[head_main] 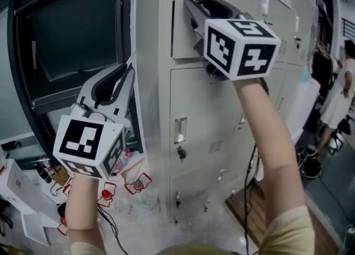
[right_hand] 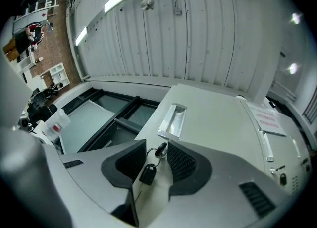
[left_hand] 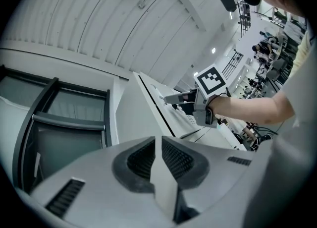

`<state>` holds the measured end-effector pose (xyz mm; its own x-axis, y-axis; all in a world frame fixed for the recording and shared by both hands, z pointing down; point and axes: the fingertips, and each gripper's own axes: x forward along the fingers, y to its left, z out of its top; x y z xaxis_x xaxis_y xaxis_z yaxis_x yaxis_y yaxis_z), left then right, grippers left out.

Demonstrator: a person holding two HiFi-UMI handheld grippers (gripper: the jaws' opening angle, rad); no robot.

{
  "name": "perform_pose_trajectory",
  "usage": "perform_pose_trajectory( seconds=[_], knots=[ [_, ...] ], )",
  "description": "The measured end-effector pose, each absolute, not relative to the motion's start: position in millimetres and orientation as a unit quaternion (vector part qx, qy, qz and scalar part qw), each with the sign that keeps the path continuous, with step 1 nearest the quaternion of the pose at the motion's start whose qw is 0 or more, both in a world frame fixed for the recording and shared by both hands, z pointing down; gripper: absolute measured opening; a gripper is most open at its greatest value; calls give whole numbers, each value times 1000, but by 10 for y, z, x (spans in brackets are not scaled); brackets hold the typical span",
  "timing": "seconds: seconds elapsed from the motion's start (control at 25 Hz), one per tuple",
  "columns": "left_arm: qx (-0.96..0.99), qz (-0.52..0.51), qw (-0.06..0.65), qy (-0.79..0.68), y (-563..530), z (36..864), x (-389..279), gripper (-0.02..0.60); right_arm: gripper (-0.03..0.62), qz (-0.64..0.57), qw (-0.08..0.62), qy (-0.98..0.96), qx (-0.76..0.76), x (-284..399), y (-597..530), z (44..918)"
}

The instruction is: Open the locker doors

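**Right gripper released around a locker key, left gripper clenched on nothing**

In the head view a dark window frame (head_main: 72, 32) fills ten o'clock. At eight o'clock the left gripper (head_main: 128, 70) points upward beside the side wall of the grey lockers (head_main: 152, 82) without touching it. In the left gripper view its jaws are drawn together with only a sliver between them, and nothing is held.

The lockers take up the centre. The middle door (head_main: 194, 98) sits closed, with a key (head_main: 181, 152) in its lock.

At one o'clock the right gripper (head_main: 194, 10) is raised to the upper door (head_main: 182, 32), which is also closed. In the right gripper view its jaws stand apart. The upper key (right_hand: 160, 148) and its black fob (right_hand: 147, 174) hang between the pads, unpinched. The recessed handle (right_hand: 172, 121) lies just beyond, at twelve o'clock.

A person (head_main: 338, 98) stands at three o'clock.
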<state>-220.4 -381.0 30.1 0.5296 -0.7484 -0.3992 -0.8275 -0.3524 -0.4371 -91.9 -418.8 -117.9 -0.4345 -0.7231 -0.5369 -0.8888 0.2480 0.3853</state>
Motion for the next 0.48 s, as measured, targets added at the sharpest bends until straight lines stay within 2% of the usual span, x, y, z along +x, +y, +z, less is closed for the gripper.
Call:
perform_pose_trajectory(
  seconds=[0.48],
  knots=[
    [-828, 68, 298, 470, -3882, 341, -2210, 20, 71, 326, 123, 766, -540, -831, -4141, -1217]
  ],
)
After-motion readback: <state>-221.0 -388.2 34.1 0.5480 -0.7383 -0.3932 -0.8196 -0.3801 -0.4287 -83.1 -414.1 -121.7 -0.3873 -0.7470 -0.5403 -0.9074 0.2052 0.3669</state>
